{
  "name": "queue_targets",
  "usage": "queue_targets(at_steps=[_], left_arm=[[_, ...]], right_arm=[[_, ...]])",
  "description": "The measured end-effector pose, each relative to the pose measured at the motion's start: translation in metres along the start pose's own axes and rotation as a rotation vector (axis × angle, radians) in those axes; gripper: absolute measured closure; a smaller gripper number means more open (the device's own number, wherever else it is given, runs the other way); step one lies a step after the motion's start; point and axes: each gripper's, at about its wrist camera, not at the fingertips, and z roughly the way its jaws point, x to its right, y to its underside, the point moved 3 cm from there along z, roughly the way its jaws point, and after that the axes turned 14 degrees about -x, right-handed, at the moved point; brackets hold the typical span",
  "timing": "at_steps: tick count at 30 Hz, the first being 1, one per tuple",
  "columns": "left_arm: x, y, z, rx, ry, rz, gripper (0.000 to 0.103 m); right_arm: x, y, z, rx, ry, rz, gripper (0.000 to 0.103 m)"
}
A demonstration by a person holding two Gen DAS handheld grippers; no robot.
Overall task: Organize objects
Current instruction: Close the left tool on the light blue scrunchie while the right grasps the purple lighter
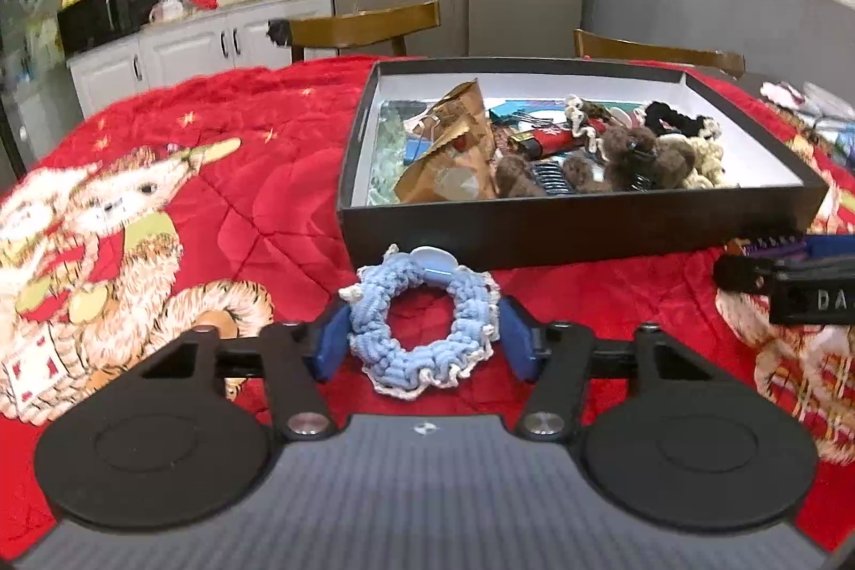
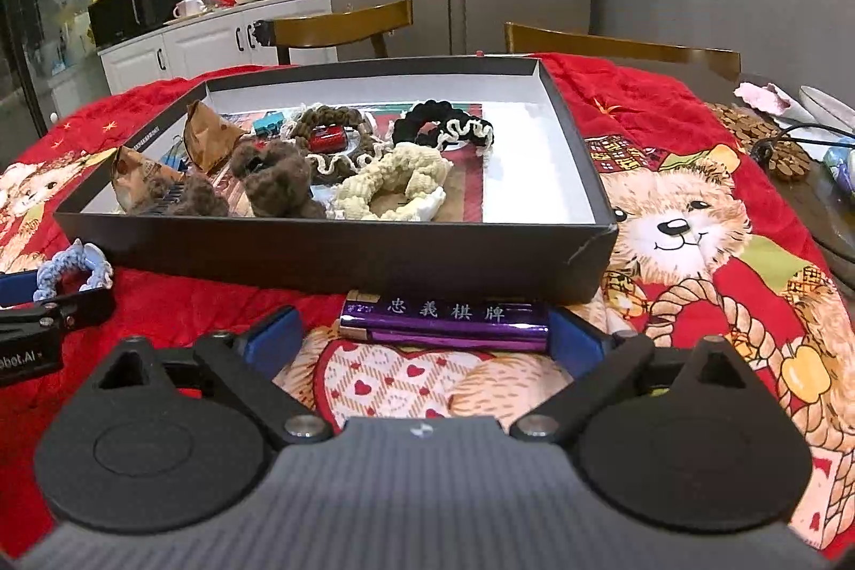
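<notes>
A light blue scrunchie (image 1: pixel 422 324) with a white trim lies on the red blanket just in front of the black box (image 1: pixel 577 225). My left gripper (image 1: pixel 425 335) is open, its blue pads on either side of the scrunchie. A shiny purple card box (image 2: pixel 446 321) lies on the blanket against the black box's (image 2: pixel 331 257) front wall. My right gripper (image 2: pixel 427 337) is open around it; the right pad is at its end, the left pad stands apart. The scrunchie (image 2: pixel 72 271) and left gripper show at the left in the right wrist view.
The black box holds several scrunchies, brown paper packets, clips and a red item. Two wooden chairs (image 1: pixel 368 28) stand behind the table. At the far right lie cork coasters (image 2: pixel 759 137) and a cable. A counter with clutter is at the back left.
</notes>
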Motion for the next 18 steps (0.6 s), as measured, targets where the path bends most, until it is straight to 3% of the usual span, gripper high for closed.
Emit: queue_targets(at_steps=[4, 13, 18], left_arm=[[0.005, 0.001, -0.002, 0.013, -0.034, 0.023, 0.051], [-0.001, 0.003, -0.005, 0.028, -0.07, -0.015, 0.071], [-0.01, 0.005, -0.01, 0.058, -0.031, -0.065, 0.077]], right_arm=[[0.0, 0.001, -0.002, 0.012, 0.048, 0.004, 0.022], [0.002, 0.001, -0.003, 0.023, 0.033, 0.011, 0.023], [0.006, 0.001, -0.005, 0.031, 0.002, 0.037, 0.023]])
